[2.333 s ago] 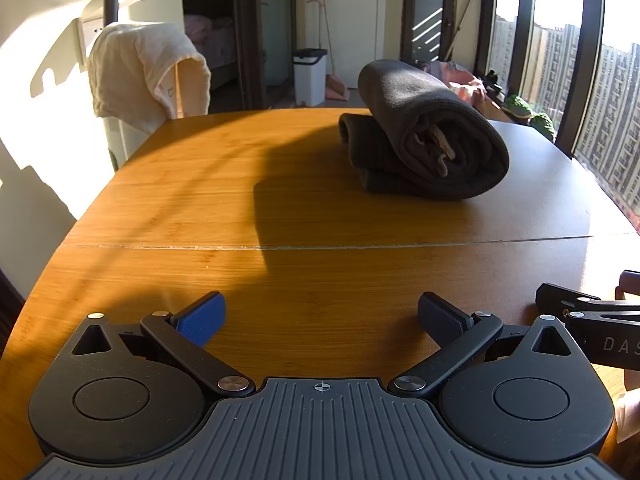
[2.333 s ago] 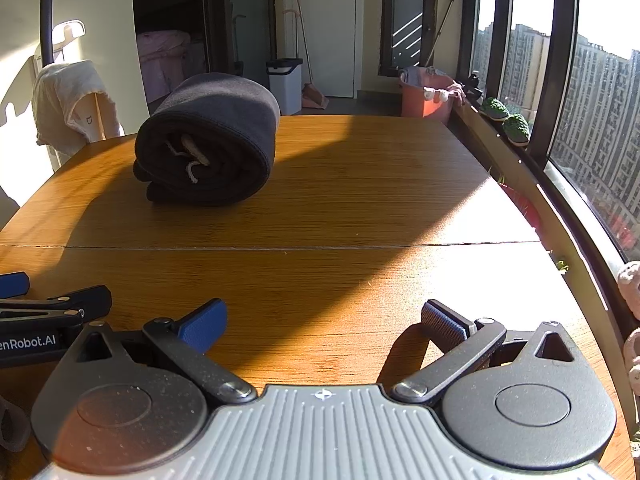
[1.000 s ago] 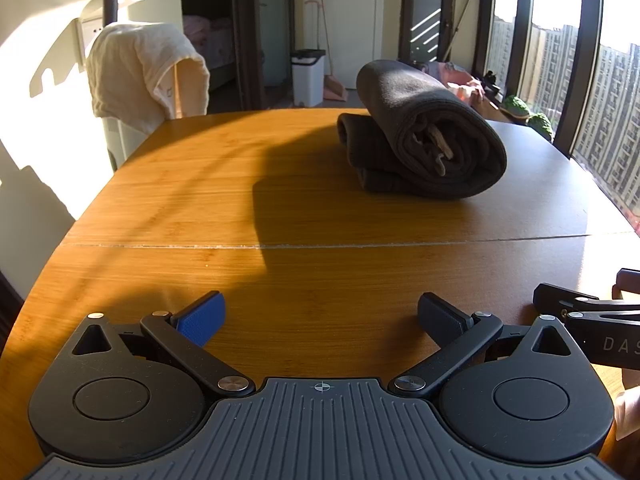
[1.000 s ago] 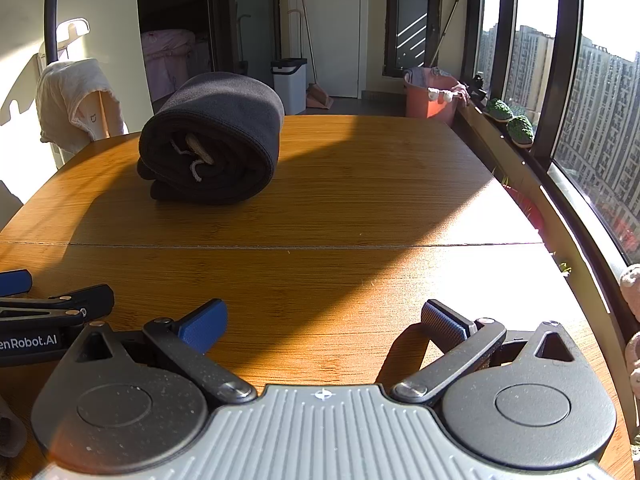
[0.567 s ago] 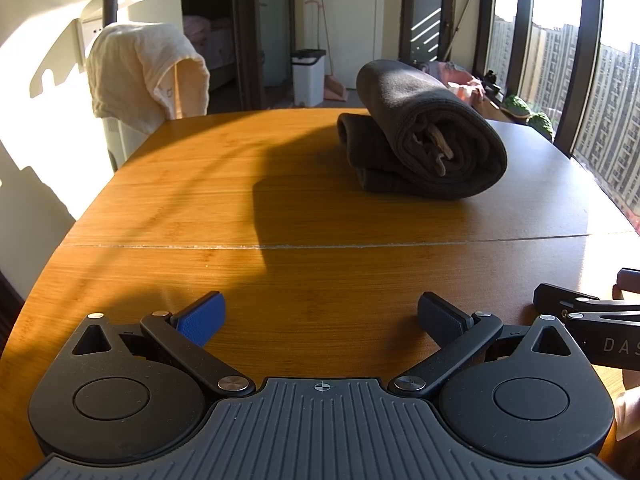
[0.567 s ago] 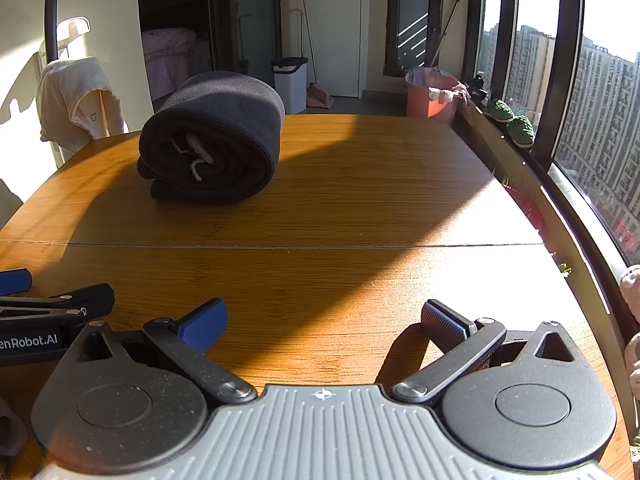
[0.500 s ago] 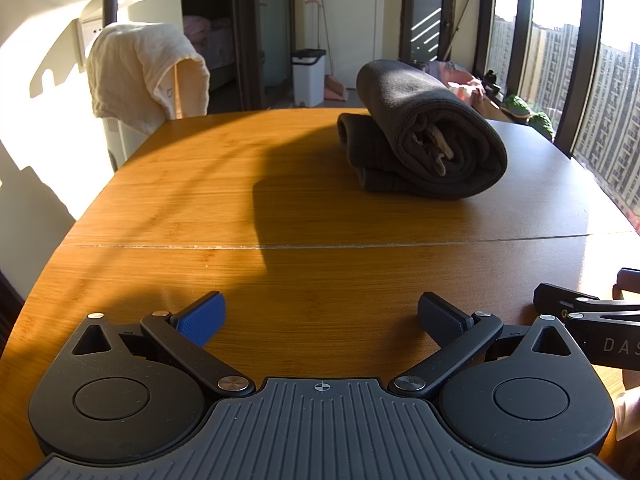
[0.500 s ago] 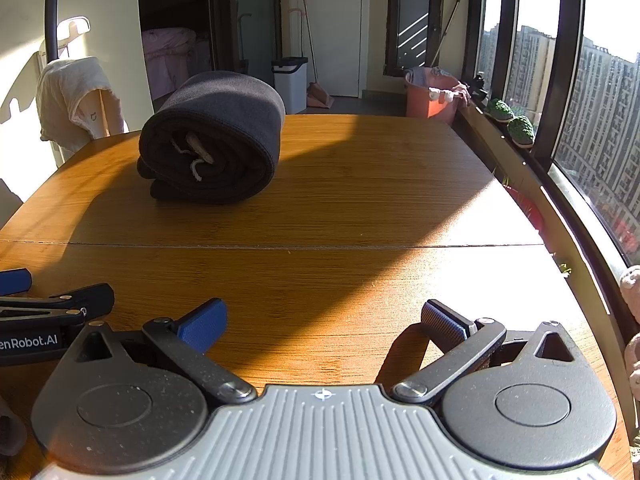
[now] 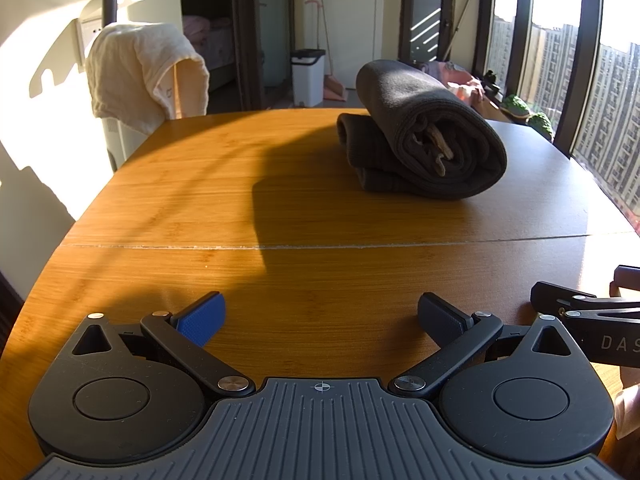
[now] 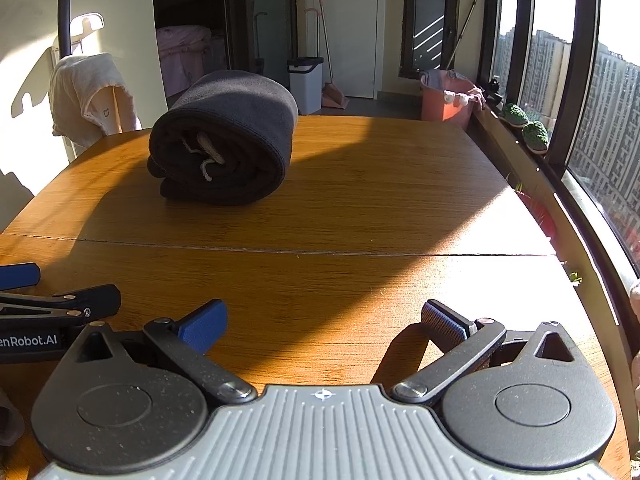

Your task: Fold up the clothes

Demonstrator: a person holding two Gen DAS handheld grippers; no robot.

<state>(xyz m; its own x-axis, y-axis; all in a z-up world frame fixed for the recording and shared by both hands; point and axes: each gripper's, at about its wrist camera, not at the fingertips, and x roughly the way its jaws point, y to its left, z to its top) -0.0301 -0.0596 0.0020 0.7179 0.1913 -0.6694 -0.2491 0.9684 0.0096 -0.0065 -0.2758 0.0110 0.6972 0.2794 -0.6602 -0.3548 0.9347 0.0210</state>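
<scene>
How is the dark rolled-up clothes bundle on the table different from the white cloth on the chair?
The dark bundle is dark grey; the white cloth is cream. The dark bundle is rolled up tight, with a pale drawstring poking out of its end, while the white cloth hangs loose and unfolded. The dark bundle rests on the wooden table; the white cloth is draped over a chair back beyond the table's far edge. Both are soft fabric, and neither tool touches them.

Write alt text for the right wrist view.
A dark garment, folded into a thick bundle, sits on a wooden table in low sunlight. The right tool hovers open and empty in the foreground, the left tool beside it.
</scene>
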